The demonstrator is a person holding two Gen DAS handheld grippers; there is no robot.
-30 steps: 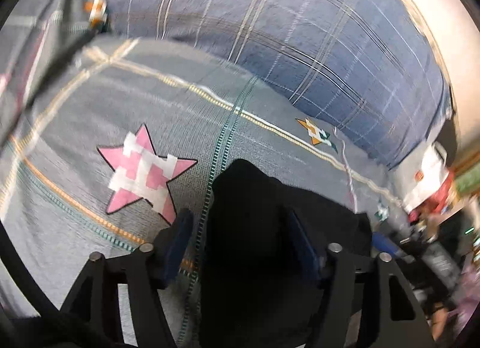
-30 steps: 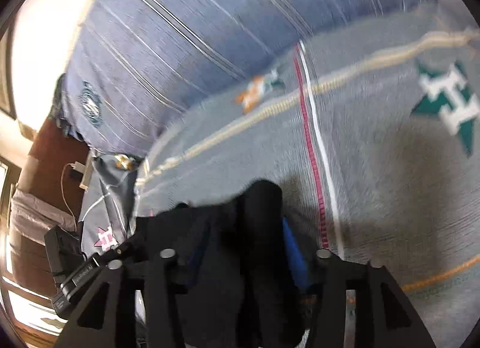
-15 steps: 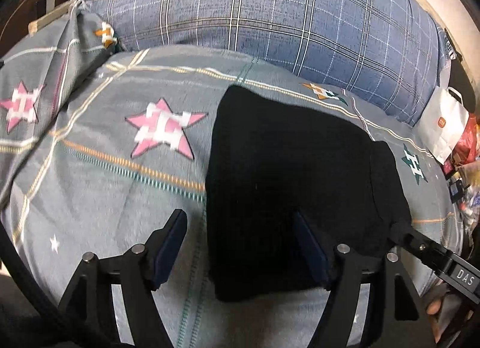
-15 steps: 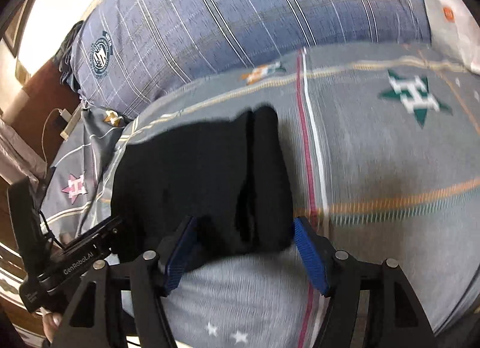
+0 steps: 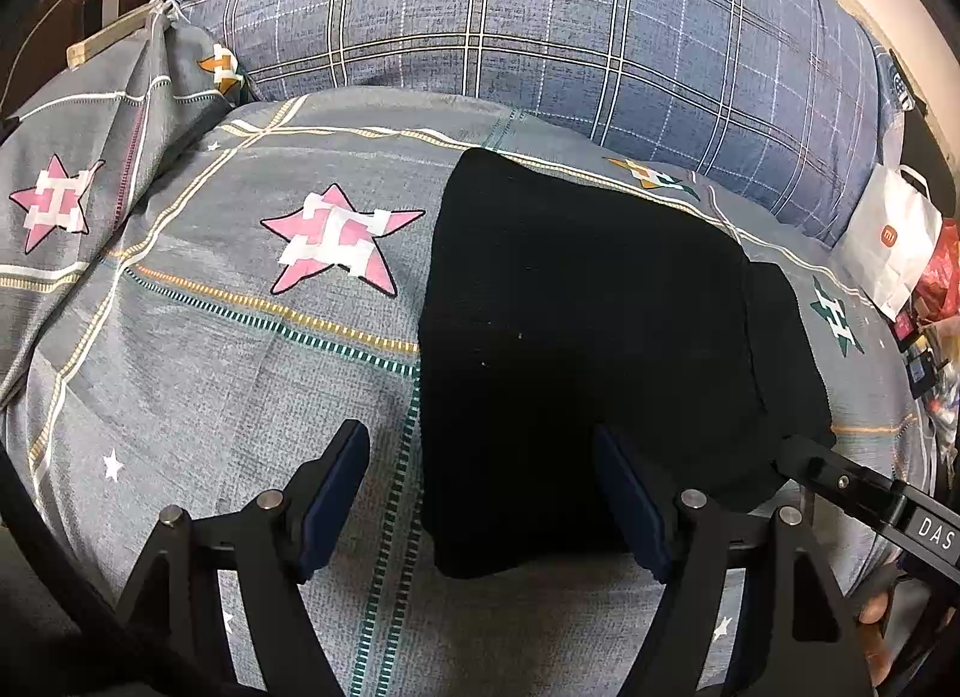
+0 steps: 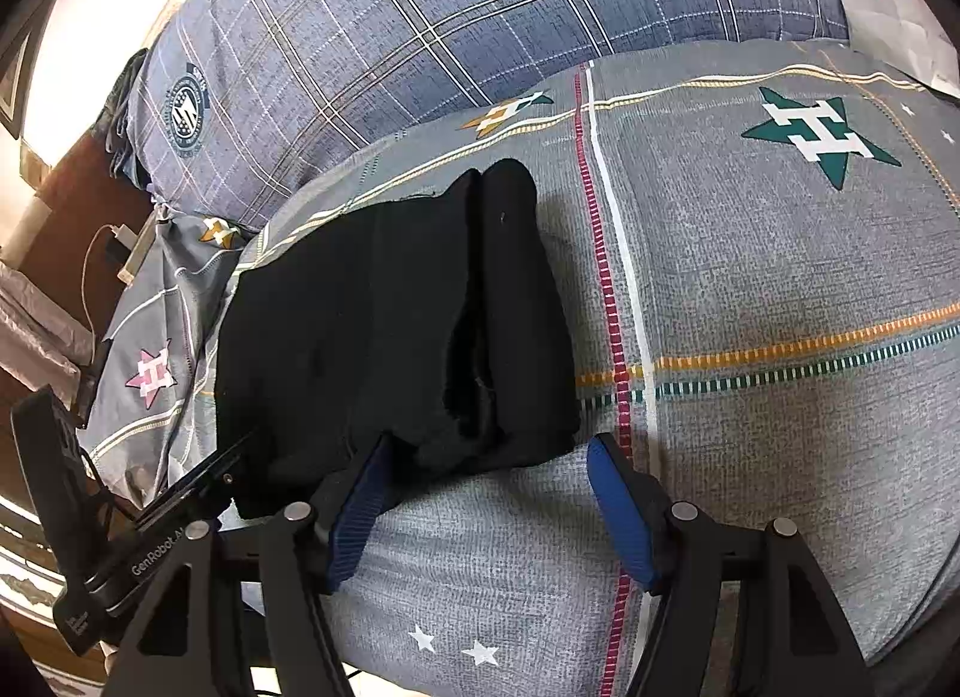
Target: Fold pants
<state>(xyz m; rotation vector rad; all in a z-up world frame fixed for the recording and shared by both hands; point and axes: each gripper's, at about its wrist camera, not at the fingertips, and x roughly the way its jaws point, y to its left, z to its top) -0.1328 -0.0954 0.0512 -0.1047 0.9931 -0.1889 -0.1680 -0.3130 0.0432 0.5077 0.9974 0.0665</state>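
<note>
Pants (image 5: 588,349), black and folded into a compact stack, lie on the grey star-patterned bedspread (image 5: 228,373) in front of the blue plaid pillow (image 5: 540,36). Your left hand-held gripper (image 5: 480,493) is spread wide over the stack's near left corner and grips nothing. Your right hand-held gripper (image 6: 486,502) is likewise spread, straddling the stack's near right edge, its blue pads (image 6: 618,511) clear of the cloth. A white paper bag (image 5: 894,241) sits at the bed's far right.
</note>
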